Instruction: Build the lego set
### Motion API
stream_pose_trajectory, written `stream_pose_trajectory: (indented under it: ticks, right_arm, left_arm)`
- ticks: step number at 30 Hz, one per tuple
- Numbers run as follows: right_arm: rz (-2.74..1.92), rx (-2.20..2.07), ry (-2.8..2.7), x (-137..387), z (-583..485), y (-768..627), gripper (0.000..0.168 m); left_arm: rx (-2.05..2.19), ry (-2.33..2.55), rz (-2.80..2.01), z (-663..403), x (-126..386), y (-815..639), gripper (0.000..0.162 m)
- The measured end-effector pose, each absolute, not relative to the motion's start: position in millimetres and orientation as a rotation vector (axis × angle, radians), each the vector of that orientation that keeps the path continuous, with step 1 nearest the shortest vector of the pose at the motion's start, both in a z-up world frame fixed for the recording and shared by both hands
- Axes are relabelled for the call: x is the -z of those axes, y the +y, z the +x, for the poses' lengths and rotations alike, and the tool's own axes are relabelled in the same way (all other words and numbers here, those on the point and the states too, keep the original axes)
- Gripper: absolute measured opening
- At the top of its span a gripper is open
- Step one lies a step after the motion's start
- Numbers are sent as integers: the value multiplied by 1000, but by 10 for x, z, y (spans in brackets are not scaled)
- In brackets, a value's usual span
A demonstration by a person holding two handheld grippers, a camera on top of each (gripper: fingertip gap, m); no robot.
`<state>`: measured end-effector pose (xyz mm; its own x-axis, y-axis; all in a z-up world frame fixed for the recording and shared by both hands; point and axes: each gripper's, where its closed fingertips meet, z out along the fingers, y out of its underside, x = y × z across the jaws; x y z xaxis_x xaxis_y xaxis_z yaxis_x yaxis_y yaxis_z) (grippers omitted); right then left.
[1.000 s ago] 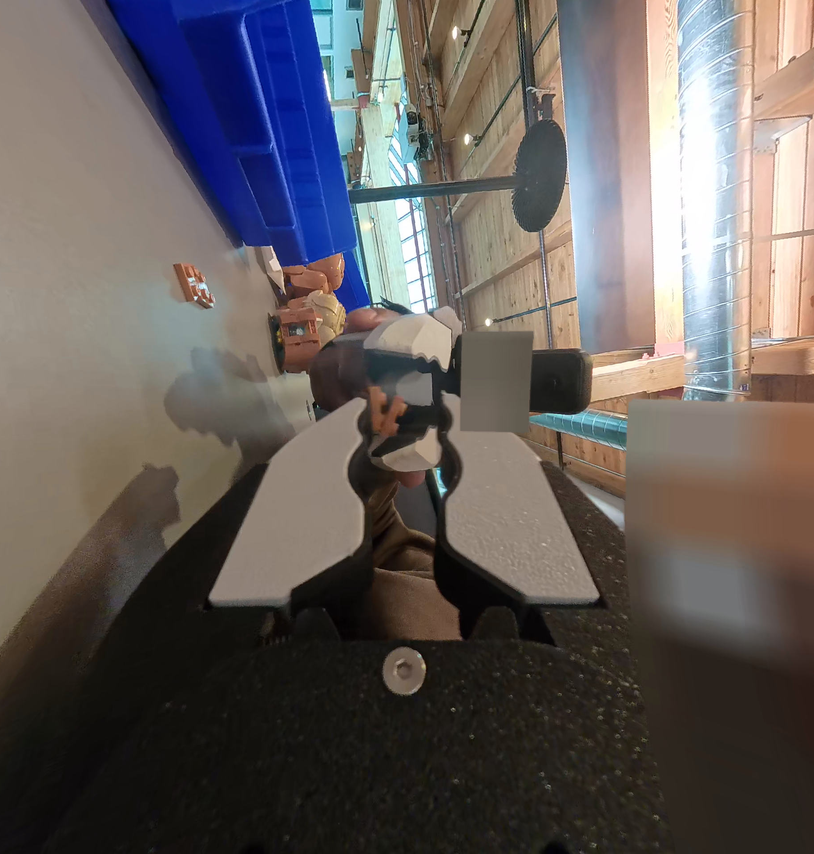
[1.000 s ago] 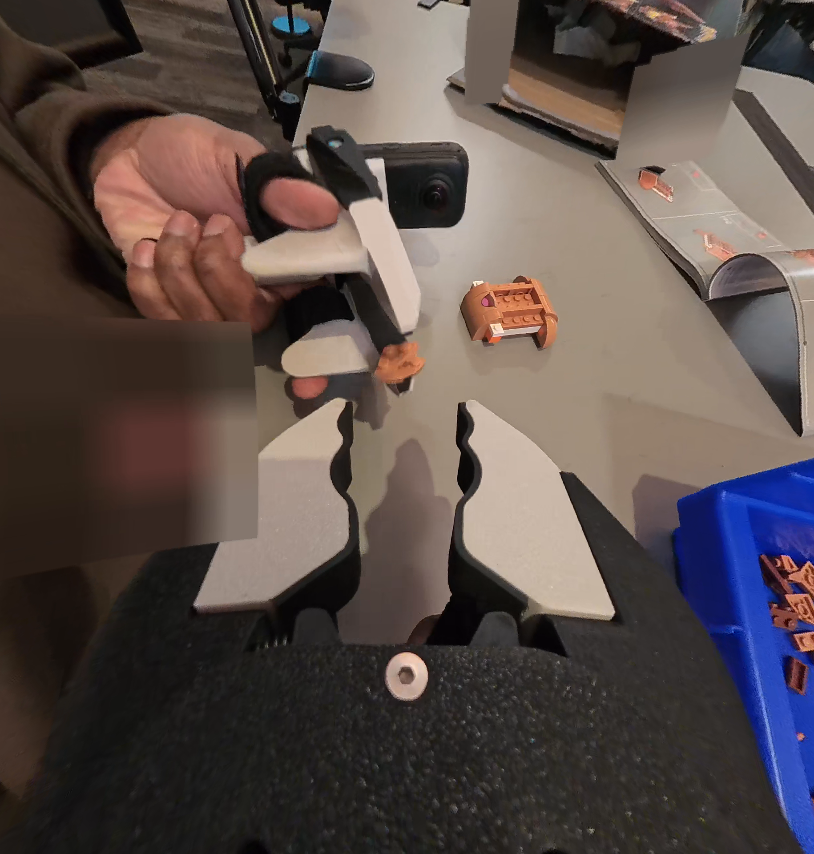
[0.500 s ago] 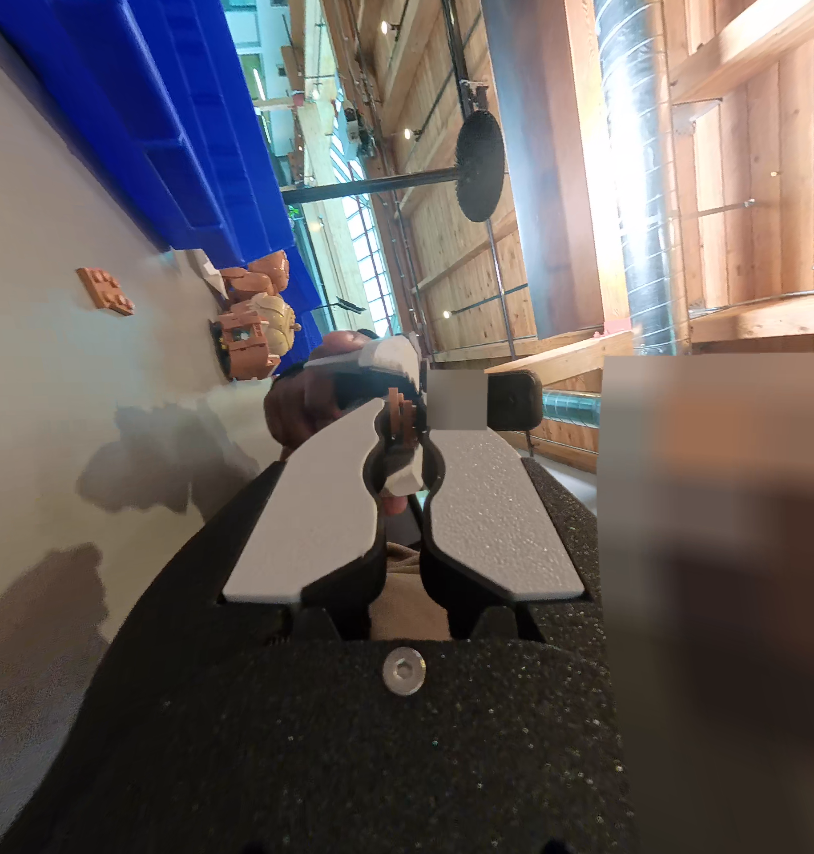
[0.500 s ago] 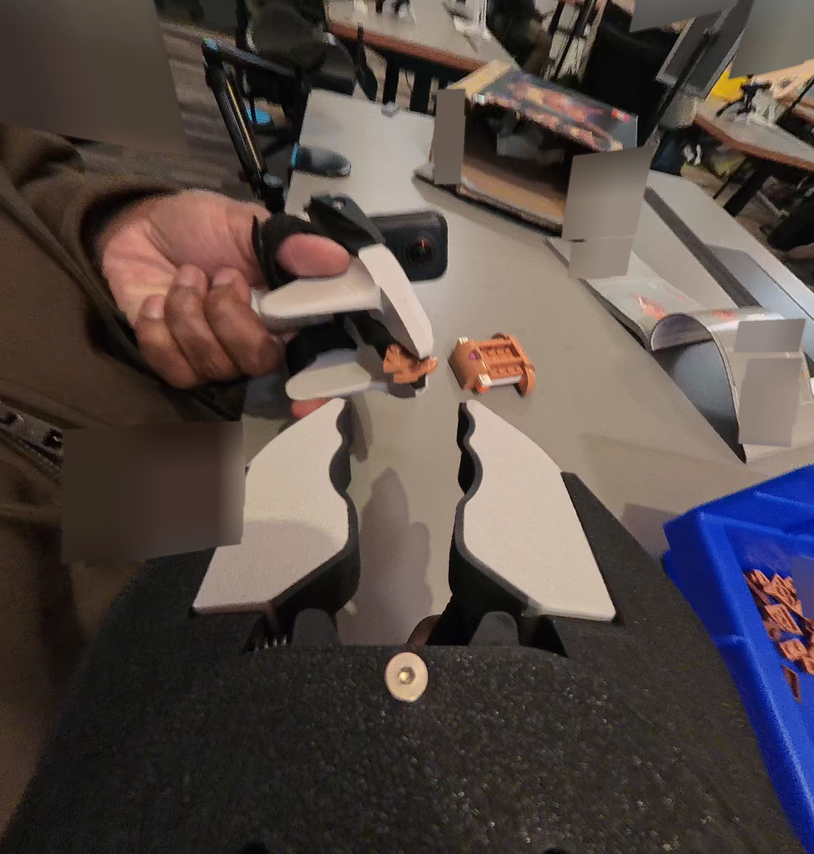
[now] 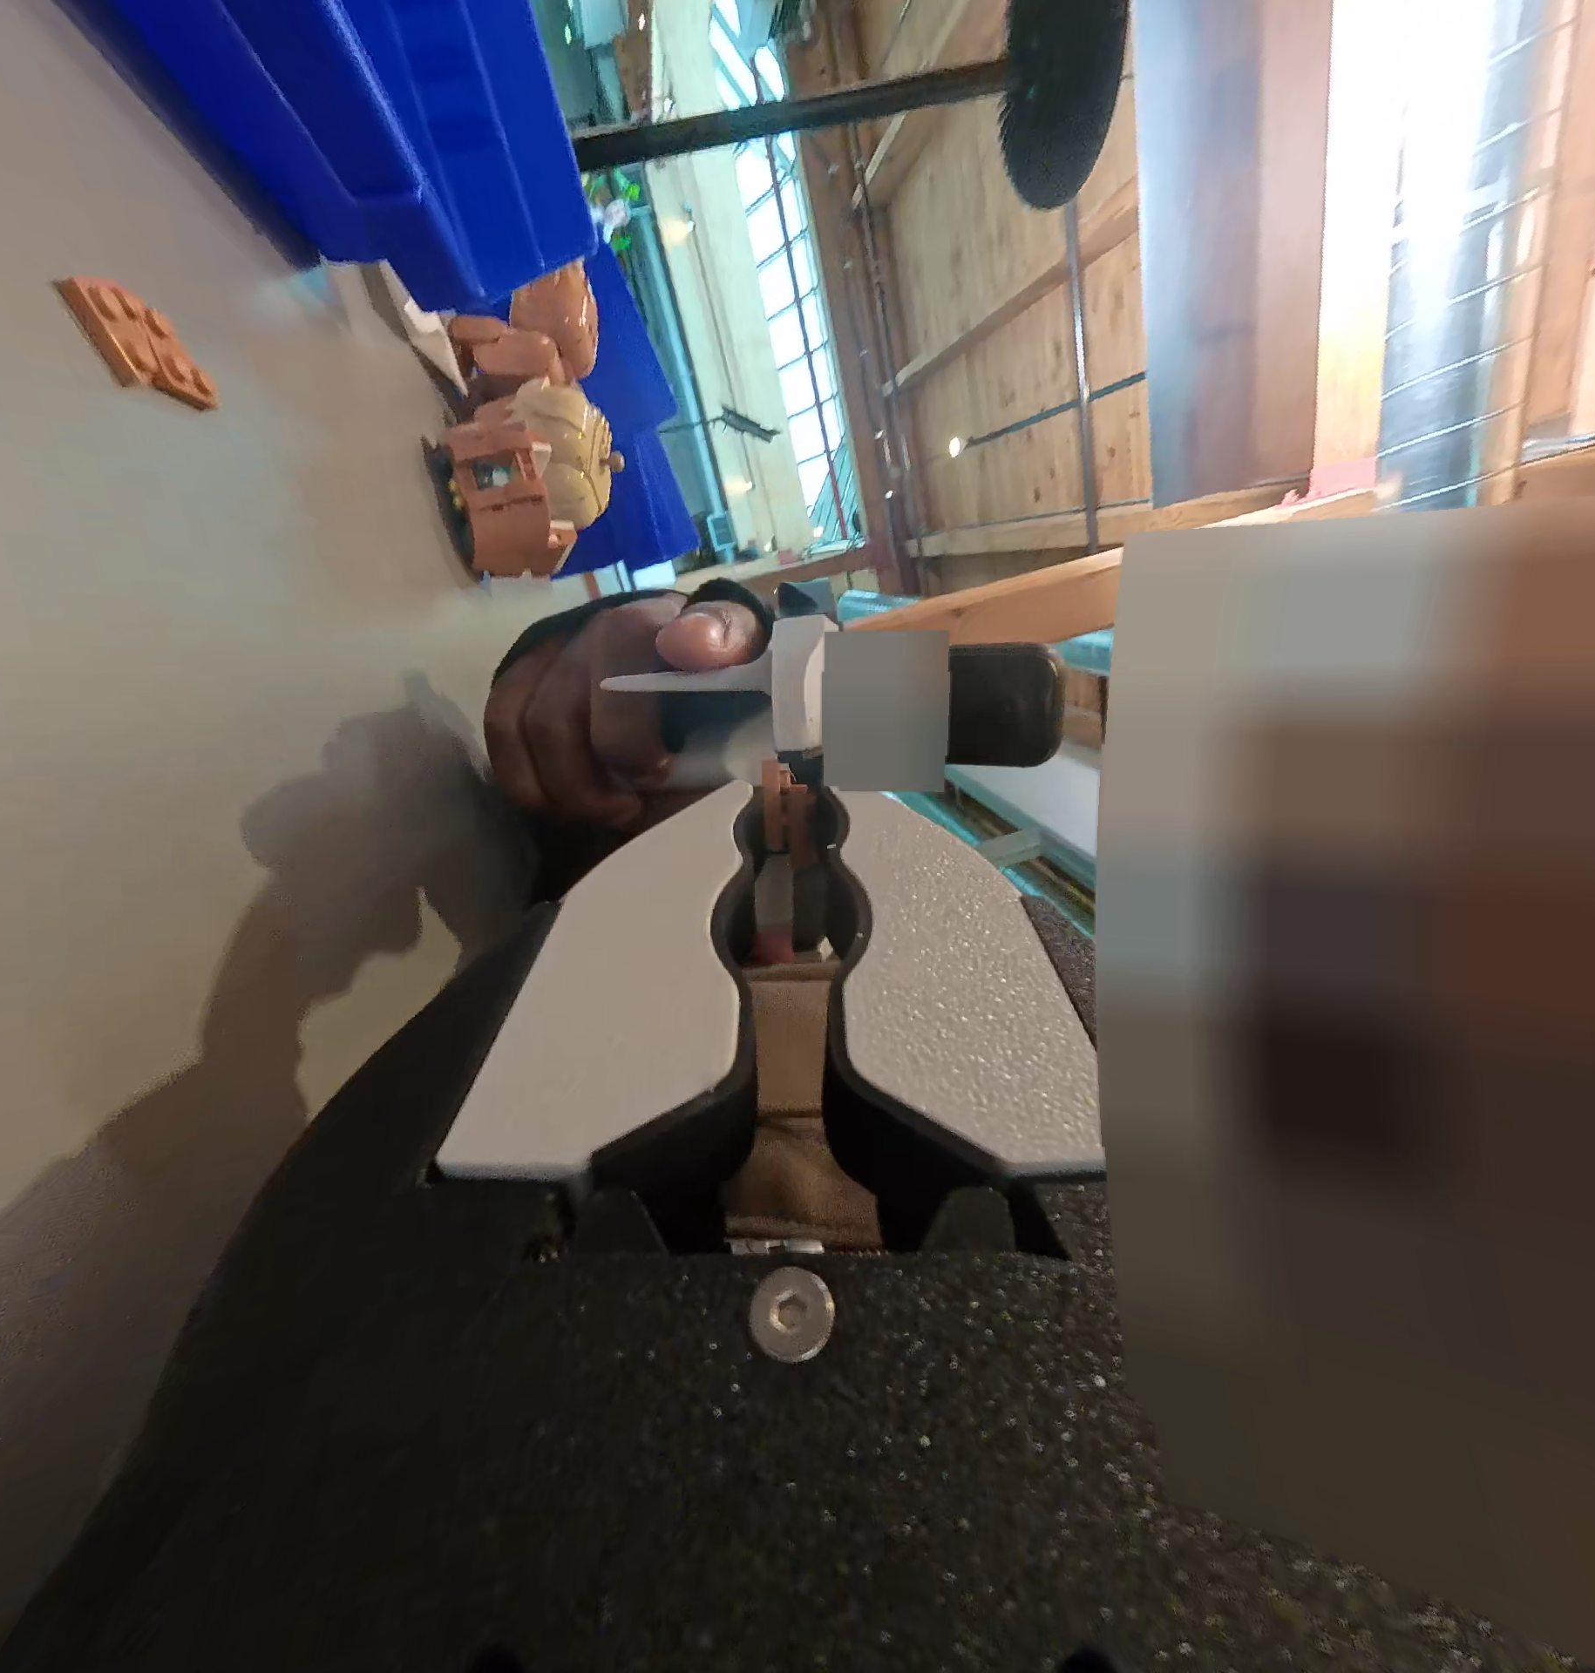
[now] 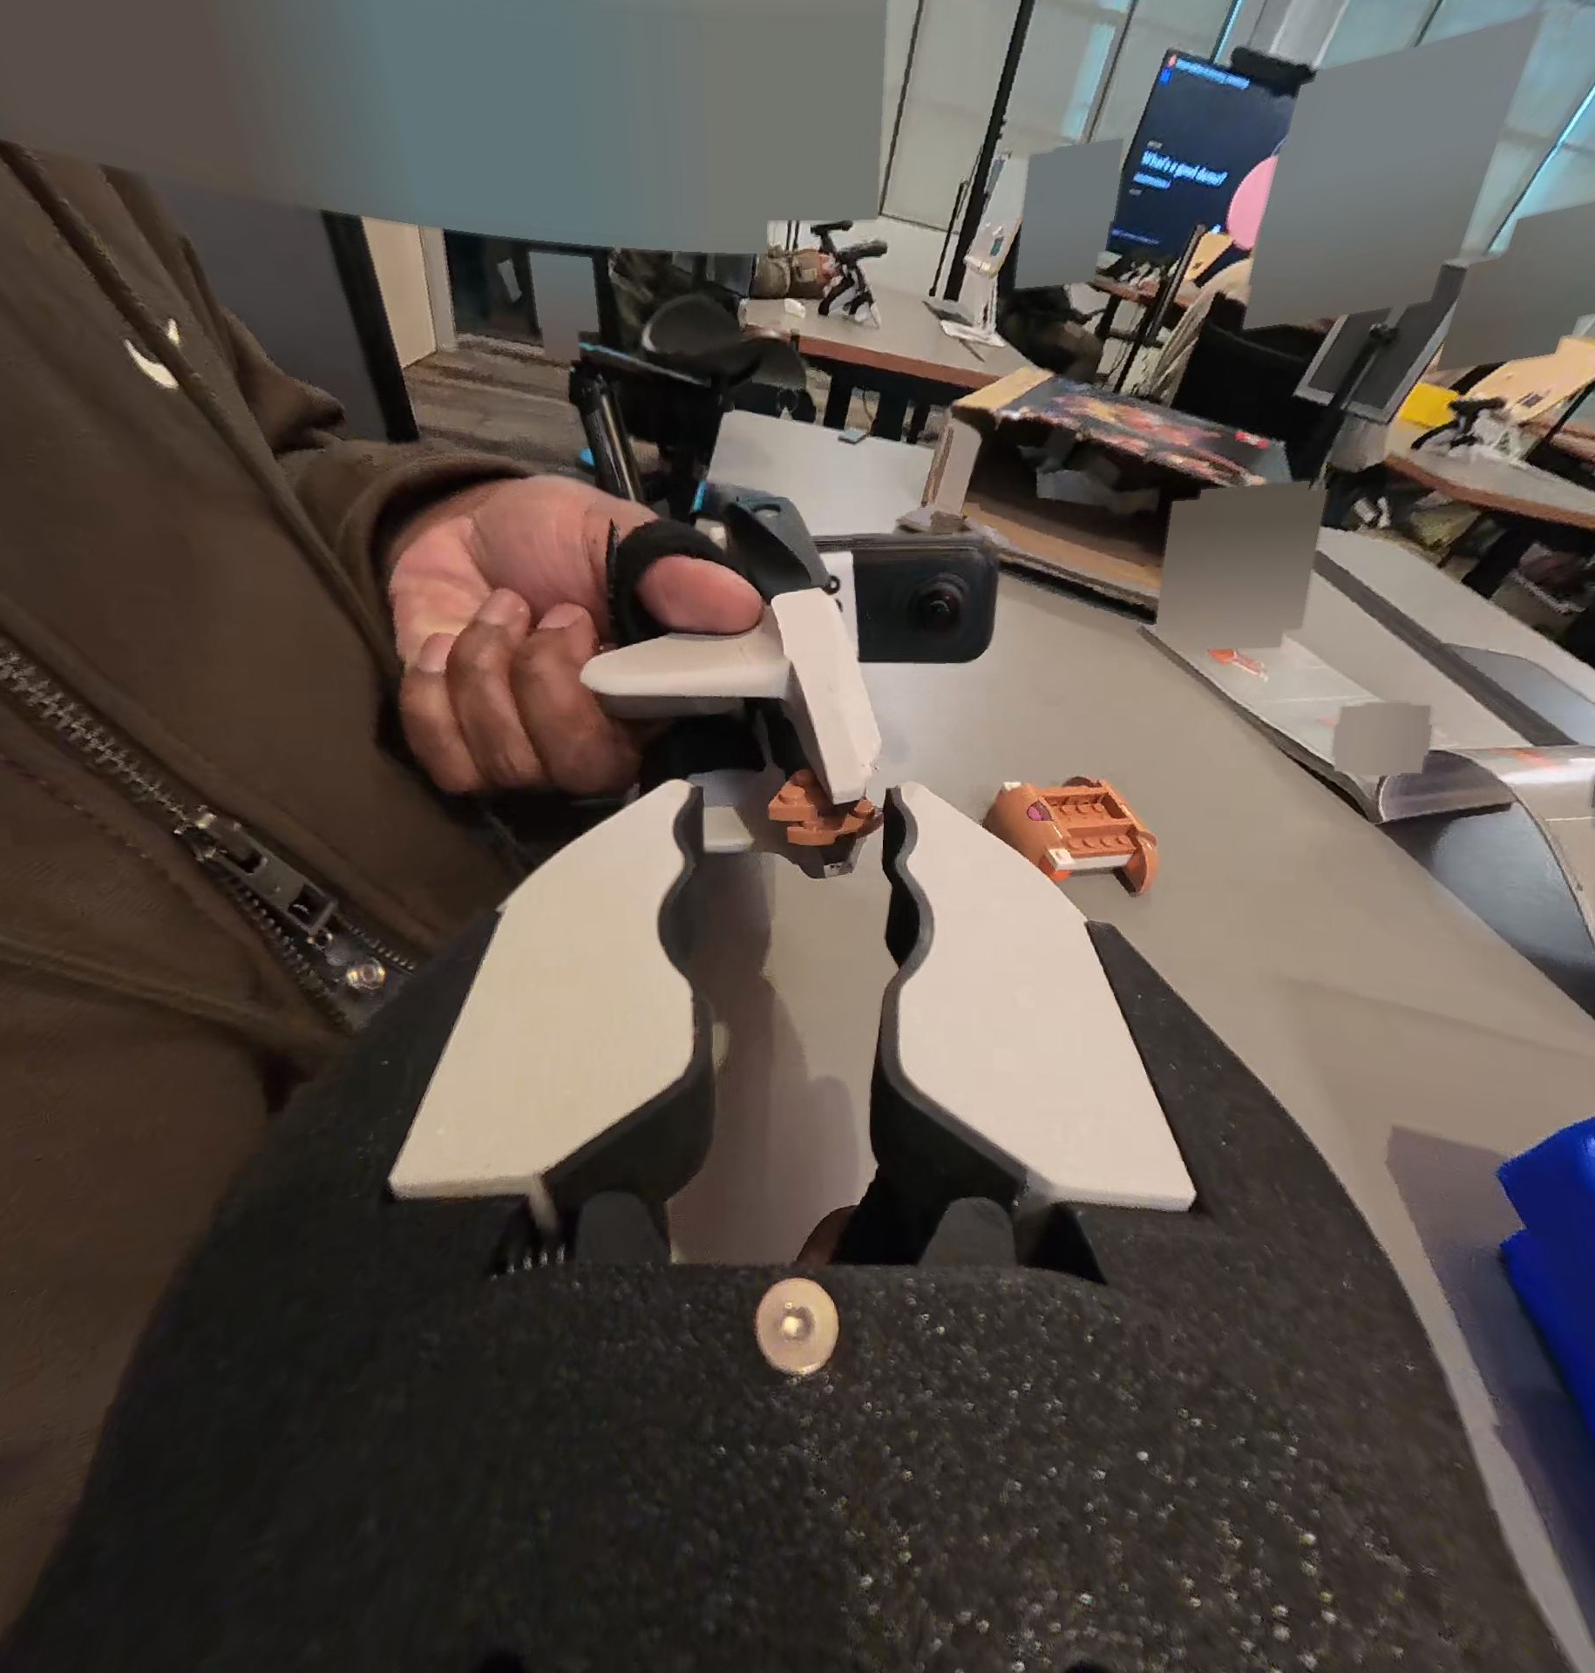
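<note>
Two changes since half a second ago. For the small orange-brown lego piece [image 6: 816, 815]: was up and to the left of the right gripper [image 6: 794, 801], now sits level with its tips, between them. For the left gripper [image 5: 789, 797]: narrowed further, now almost closed, pinching that piece at the very tips. For the right gripper: spread wide, holding nothing; cannot tell whether touching the piece.

On both pairs of fingers: grey matte plates with wavy inner edges, over black grainy bodies, each with one shiny screw. In the piece: small rounded studded plates of glossy plastic. Around the left gripper's handle: a hand [image 6: 504, 661] coming out of a brown zipped jacket. On the grey table [image 6: 1228, 951], apart from both tools: a partly built orange block [image 6: 1079, 833] with studs on top. In the left wrist view, farther along: a flat brown plate [image 5: 133, 344] and a brown and tan build [image 5: 522, 480], near a blue bin [image 5: 395, 136].

Hidden behind the left gripper's finger: part of the piece. Cut off at the frame edge: an open booklet [image 6: 1410, 751] and the bin.
</note>
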<state>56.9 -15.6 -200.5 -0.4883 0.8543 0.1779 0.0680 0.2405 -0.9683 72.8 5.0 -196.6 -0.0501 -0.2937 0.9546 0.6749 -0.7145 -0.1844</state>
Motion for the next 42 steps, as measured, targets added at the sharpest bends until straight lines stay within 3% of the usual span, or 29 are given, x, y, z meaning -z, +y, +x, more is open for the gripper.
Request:
stream_pose_trajectory:
  ticks: [42]
  right_arm:
    - [-762,-1428,-1511,1779,1042,-219,22]
  left_arm:
    - [1838,-249,-1865,1328,1802,-68,11]
